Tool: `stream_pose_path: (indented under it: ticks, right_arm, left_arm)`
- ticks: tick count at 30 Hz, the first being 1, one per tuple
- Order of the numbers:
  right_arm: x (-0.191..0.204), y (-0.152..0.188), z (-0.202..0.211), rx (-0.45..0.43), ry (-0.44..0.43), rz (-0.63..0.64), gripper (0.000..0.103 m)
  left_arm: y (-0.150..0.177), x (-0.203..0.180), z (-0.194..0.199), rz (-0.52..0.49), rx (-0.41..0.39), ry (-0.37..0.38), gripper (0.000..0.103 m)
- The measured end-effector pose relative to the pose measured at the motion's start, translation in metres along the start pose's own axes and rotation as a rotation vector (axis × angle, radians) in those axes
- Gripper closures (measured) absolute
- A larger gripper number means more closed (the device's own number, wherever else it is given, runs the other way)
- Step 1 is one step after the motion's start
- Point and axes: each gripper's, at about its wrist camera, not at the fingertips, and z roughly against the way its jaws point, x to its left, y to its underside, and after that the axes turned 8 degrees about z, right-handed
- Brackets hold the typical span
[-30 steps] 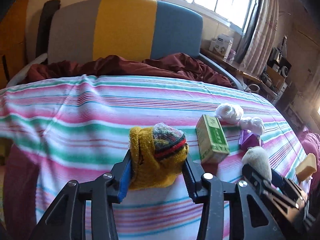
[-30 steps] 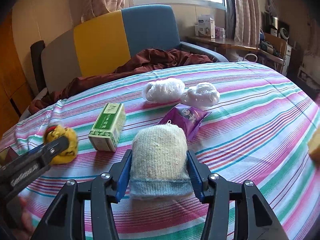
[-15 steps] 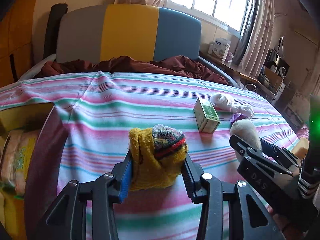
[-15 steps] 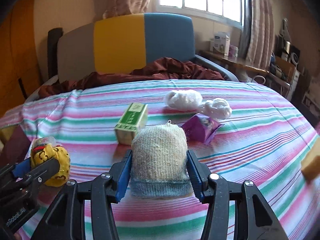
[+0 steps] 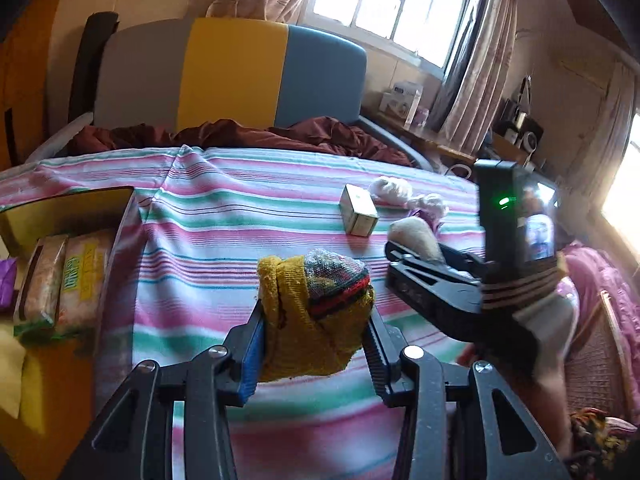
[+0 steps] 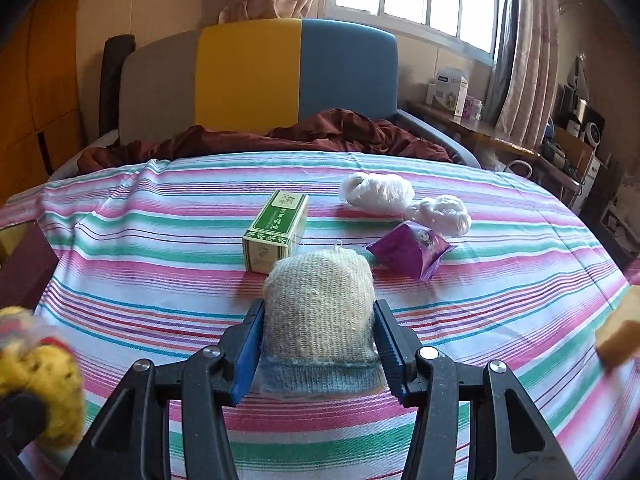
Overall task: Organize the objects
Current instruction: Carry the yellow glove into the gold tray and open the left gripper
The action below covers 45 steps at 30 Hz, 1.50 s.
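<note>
My left gripper [image 5: 314, 344] is shut on a rolled yellow knit sock [image 5: 316, 320] with a red, green and black striped cuff, held above the striped bedsheet [image 5: 208, 216]. That yellow sock [image 6: 38, 372] shows blurred at the right wrist view's lower left edge. My right gripper [image 6: 318, 348] is shut on a cream knit sock roll [image 6: 318, 312] with a blue cuff. From the left wrist view the right gripper [image 5: 404, 250] reaches in from the right with the cream roll [image 5: 414, 238] in it. A green box [image 6: 276, 230], a purple packet [image 6: 412, 248] and two white bundles [image 6: 376, 194] lie on the sheet.
An open box [image 5: 72, 216] off the bed's left edge holds snack packets [image 5: 64, 276]. A yellowish block [image 6: 618, 340] sits at the sheet's right edge. A crumpled maroon blanket [image 6: 320, 132] lies before the grey, yellow and blue headboard [image 6: 248, 76]. A cluttered desk [image 6: 500, 136] stands at the right.
The left gripper has carried the yellow sock leftward, bringing the open box of snack packets into its view. The right gripper has shifted slightly left with the cream roll, still gripped.
</note>
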Motion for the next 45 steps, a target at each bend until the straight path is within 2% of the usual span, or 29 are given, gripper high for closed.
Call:
stream_pose_path:
  ticks: [7,12,19,22,25,27,31,35,39,42,45]
  right_arm:
    - [0.016,-0.002,0.006,-0.028,-0.013,0.087,0.05]
    - [0.023,-0.002,0.006,-0.024,-0.019,0.115,0.05]
    - [0.021,-0.001,0.001,-0.005,-0.021,0.104,0.05]
    - [0.024,-0.002,0.0,0.0,-0.013,0.115,0.05]
    - [0.026,-0.002,0.0,-0.003,-0.004,0.13,0.05]
    - [0.028,-0.002,0.0,-0.002,-0.001,0.139,0.05]
    - [0.031,-0.001,0.001,-0.005,0.007,0.151,0.05]
    - [0.032,-0.002,0.002,-0.006,0.01,0.157,0.05]
    - [0.031,-0.001,0.002,-0.01,0.011,0.154,0.05]
    - [0.031,-0.002,0.002,-0.01,0.012,0.155,0.05]
    - [0.032,-0.002,0.003,-0.014,0.015,0.156,0.05]
  left_arm:
    - [-0.007,0.024,0.042,0.043,-0.051,0.003,0.059]
    - [-0.01,0.056,0.066,0.071,-0.084,-0.057,0.058]
    - [-0.01,0.105,0.075,0.159,-0.026,-0.102,0.058]
    - [-0.01,0.124,0.075,0.173,-0.001,-0.169,0.057]
    - [-0.008,0.14,0.069,0.199,0.053,-0.19,0.055]
    - [-0.005,0.151,0.063,0.233,0.098,-0.213,0.049]
    - [0.001,0.16,0.062,0.28,0.121,-0.244,0.041]
    - [0.004,0.157,0.073,0.266,0.083,-0.271,0.038]
    - [-0.001,0.154,0.085,0.22,0.004,-0.331,0.024]
    - [-0.008,0.154,0.093,0.208,-0.041,-0.337,0.024]
    - [-0.01,0.156,0.105,0.239,-0.101,-0.324,0.024]
